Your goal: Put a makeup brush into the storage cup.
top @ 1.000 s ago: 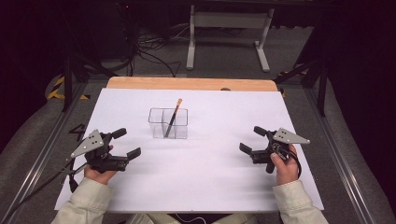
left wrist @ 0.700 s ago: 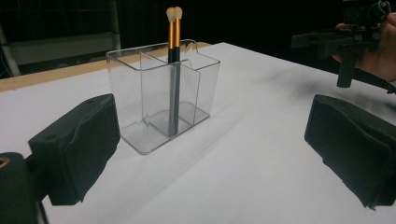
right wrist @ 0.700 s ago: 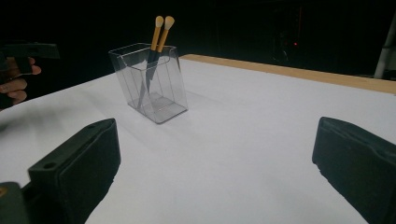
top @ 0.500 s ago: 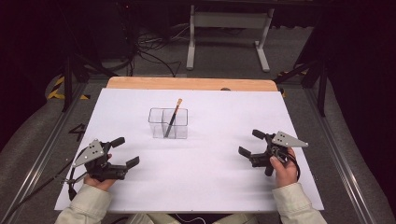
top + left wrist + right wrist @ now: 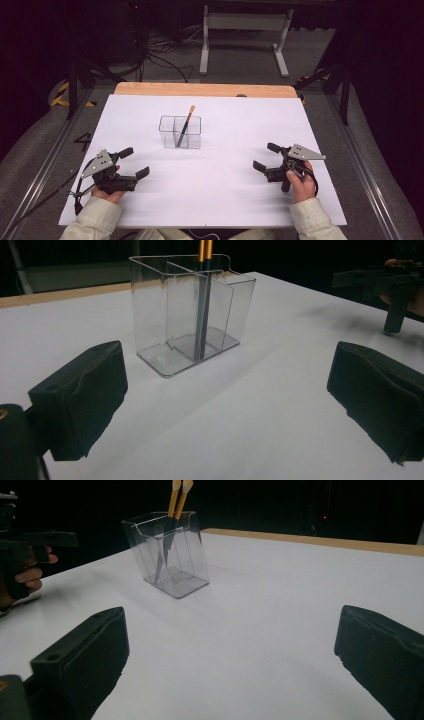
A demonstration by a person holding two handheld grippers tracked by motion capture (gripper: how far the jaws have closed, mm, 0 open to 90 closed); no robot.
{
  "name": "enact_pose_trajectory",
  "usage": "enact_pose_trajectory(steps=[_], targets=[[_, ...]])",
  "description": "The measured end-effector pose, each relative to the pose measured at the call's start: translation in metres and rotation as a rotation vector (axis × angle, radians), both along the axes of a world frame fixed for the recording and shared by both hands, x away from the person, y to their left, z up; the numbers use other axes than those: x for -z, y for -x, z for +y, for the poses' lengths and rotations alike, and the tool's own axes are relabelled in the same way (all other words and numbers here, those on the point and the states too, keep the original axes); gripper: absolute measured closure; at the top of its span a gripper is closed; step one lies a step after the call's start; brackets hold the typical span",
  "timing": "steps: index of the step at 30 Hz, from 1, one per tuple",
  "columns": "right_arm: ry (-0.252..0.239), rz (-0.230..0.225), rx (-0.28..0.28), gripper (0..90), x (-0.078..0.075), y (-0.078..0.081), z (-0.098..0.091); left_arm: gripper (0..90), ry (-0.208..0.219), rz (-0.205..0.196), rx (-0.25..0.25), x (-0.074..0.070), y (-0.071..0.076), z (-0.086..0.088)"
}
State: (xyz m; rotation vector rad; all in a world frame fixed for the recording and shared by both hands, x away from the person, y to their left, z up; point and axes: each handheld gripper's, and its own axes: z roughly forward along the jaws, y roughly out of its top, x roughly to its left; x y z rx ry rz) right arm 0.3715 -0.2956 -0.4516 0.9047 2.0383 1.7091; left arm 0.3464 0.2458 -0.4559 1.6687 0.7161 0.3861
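2 empty grippers — left [image 5: 134,162], right [image 5: 266,156] — jaws apart, flank the clear holder [image 5: 180,132].

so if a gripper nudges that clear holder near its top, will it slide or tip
Probably tip: the clear holder looks tall on a narrow base. Its thin walls suggest it is light. The brushes lean above the rim, which may add top weight. On the white sheet, a low push likely slides it.
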Motion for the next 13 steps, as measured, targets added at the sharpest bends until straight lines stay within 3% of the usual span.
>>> enact_pose_trajectory(steps=[13], targets=[[-0.005,0.000,-0.001,1.7,0.0011,0.0010,-0.0016,3.1,-0.012,-0.018,-0.032,0.0014,-0.0042,0.0031]])
